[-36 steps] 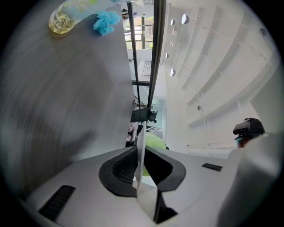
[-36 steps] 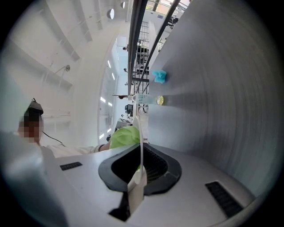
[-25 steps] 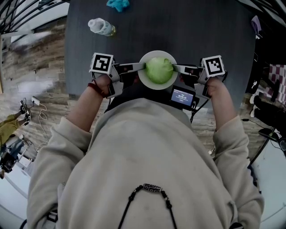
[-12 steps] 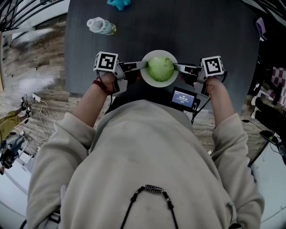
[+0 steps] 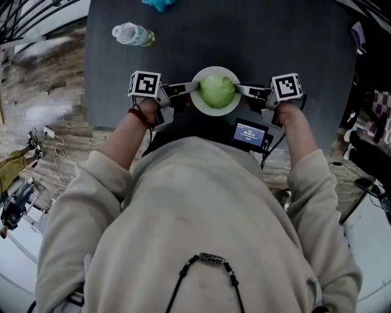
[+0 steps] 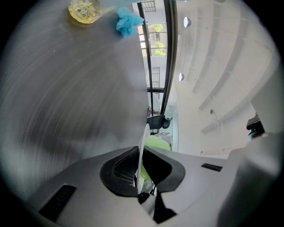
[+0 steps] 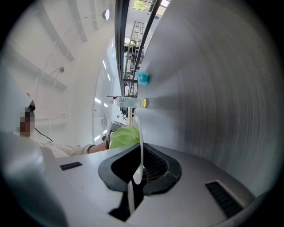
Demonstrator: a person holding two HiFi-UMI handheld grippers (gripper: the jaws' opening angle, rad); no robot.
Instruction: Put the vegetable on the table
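A round green vegetable (image 5: 217,91) lies on a white plate (image 5: 215,114) over the near part of the dark grey table (image 5: 287,43). My left gripper (image 5: 193,89) is shut on the plate's left rim, and my right gripper (image 5: 239,90) is shut on its right rim. In the left gripper view the rim (image 6: 142,146) runs edge-on between the pads of the left gripper (image 6: 141,177), with the vegetable (image 6: 157,144) behind it. The right gripper view shows the same: the rim (image 7: 140,133) pinched in the right gripper (image 7: 138,170), the vegetable (image 7: 124,136) to its left.
A clear plastic bottle (image 5: 131,34) lies at the table's far left, with a blue cloth (image 5: 157,3) beyond it. A small display (image 5: 249,133) hangs near the table's front edge by my right hand. Wooden floor and cables lie to the left.
Both grippers have sunk a little towards the table top with the plate and vegetable between them. Both grips on the rim look the same.
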